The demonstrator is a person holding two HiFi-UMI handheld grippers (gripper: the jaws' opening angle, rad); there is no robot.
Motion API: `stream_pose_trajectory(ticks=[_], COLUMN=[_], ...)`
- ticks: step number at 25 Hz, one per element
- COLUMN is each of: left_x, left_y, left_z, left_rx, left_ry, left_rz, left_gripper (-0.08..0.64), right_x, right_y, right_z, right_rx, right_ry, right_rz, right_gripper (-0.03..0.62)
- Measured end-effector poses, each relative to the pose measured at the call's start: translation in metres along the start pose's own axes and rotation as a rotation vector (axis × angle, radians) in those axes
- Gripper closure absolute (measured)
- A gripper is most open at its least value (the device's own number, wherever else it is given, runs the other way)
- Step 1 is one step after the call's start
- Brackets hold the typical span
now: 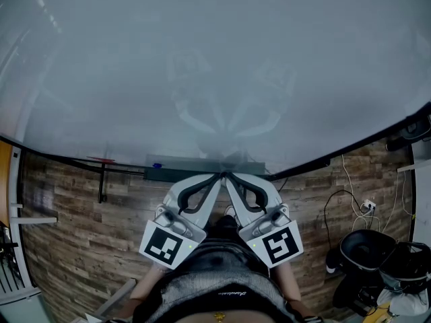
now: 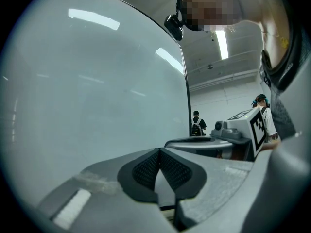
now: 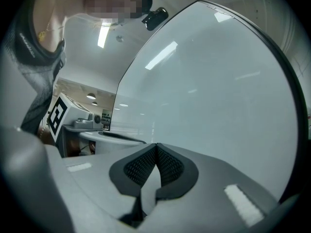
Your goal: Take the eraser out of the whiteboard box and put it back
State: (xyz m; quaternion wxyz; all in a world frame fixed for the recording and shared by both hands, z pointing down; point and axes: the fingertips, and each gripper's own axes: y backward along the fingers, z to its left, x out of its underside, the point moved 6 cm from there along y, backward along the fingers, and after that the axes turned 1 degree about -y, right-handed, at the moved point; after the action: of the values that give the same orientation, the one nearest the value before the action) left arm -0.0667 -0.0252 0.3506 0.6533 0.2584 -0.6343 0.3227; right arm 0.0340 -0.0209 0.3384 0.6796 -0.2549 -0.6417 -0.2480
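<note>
The whiteboard (image 1: 215,66) fills the upper head view. A long grey box (image 1: 195,167) is fixed along its lower edge, with a small blue item (image 1: 157,165) at its left end; I cannot make out an eraser. My left gripper (image 1: 217,176) and right gripper (image 1: 229,176) are held side by side, level, tips nearly meeting just below the box. Both are shut with nothing between the pads. In the left gripper view the left gripper (image 2: 159,150) has its ribbed pads closed against each other beside the board. The right gripper (image 3: 156,145) looks the same in its own view.
A red marker (image 1: 101,159) lies on the board's ledge at the left. White cables and a power strip (image 1: 367,206) and black gear (image 1: 367,251) lie on the wood-pattern floor at the right. A metal rack (image 1: 10,247) stands at the left. People (image 2: 197,125) stand far off.
</note>
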Motion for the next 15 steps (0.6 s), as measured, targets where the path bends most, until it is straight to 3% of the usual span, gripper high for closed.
stream_pose_trajectory(ticks=[15], left_x=[0.0072], left_y=[-0.0011], left_z=[0.0046], left_rx=[-0.003], left_ry=[0.019], left_rz=[0.026], left_gripper=[0.558], right_x=[0.0075], right_y=[-0.006], right_z=[0.0022], right_rx=[-0.022], right_ry=[-0.007], right_rz=[0.033], right_gripper=[0.594])
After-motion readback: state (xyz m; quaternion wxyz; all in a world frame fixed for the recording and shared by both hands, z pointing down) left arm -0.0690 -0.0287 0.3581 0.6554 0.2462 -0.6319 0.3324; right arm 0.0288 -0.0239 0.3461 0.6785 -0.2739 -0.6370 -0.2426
